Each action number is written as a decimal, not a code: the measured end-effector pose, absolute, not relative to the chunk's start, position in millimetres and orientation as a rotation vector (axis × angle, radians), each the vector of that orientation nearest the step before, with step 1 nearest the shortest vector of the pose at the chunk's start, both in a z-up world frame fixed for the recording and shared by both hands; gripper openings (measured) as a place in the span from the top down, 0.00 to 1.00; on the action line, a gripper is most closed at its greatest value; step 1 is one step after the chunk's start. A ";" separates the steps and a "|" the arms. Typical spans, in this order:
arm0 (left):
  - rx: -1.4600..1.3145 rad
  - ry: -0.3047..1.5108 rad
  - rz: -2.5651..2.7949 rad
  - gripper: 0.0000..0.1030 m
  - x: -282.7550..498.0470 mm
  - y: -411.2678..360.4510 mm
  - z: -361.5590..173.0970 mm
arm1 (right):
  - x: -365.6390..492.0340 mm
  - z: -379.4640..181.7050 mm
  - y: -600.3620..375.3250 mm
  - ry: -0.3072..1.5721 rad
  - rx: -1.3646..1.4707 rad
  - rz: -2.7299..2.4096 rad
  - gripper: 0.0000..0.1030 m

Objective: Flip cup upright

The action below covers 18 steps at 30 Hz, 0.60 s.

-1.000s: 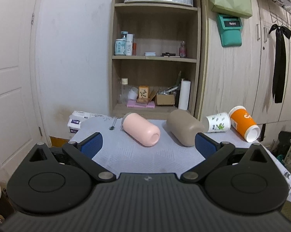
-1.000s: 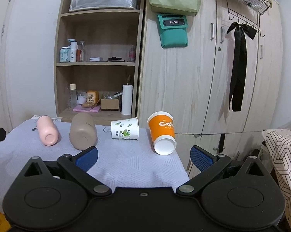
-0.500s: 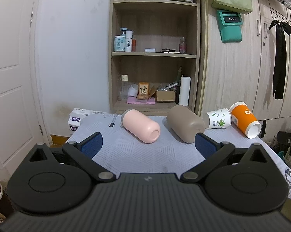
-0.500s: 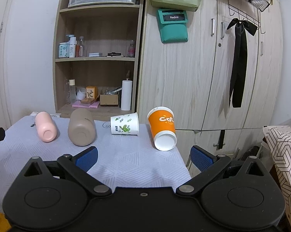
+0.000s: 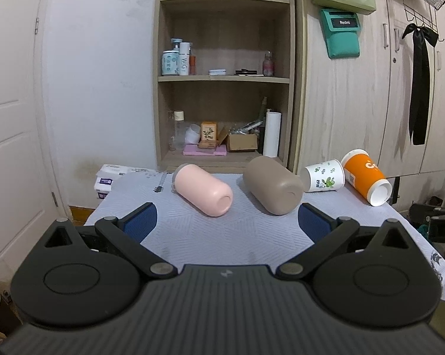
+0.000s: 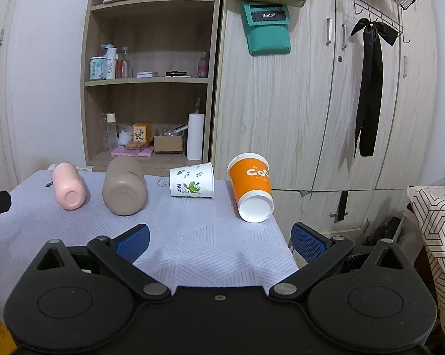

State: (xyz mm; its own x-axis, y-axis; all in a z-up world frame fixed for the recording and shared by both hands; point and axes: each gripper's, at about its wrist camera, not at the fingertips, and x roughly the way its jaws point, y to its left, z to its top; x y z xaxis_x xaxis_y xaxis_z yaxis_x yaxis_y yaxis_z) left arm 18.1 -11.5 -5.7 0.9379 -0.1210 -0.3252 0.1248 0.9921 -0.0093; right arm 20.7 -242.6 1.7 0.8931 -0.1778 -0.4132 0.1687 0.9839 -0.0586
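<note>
While both claws, left claw [image 5: 225, 220] and right claw [image 6: 219, 244], hang spread and empty, the orange cup [image 6: 252, 190] lies sideways at the desk [image 6: 216, 254] edge; a clumsy nudge could roll it off.

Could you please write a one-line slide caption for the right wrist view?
Open right gripper faces four cups lying on the table: pink, brown, white, orange.
</note>
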 end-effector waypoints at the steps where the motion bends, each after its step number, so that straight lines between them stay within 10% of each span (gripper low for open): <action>1: 0.012 0.334 -0.129 0.00 19.7 -12.9 -6.3 | 22.0 1.1 -243.5 0.433 -0.020 -0.181 0.00; 18: 0.162 0.444 -0.370 0.01 91.1 -59.8 -5.8 | 58.5 -11.0 -273.9 0.439 -0.019 -0.023 0.00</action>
State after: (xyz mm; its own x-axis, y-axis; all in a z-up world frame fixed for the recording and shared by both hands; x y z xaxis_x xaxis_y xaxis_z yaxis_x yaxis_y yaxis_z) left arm 91.1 -59.8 -5.8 0.8381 -0.3132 -0.4467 0.3829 0.9210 0.0726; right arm 58.5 -273.9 -11.0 0.9047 -0.0265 -0.4252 0.0183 0.9996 -0.0234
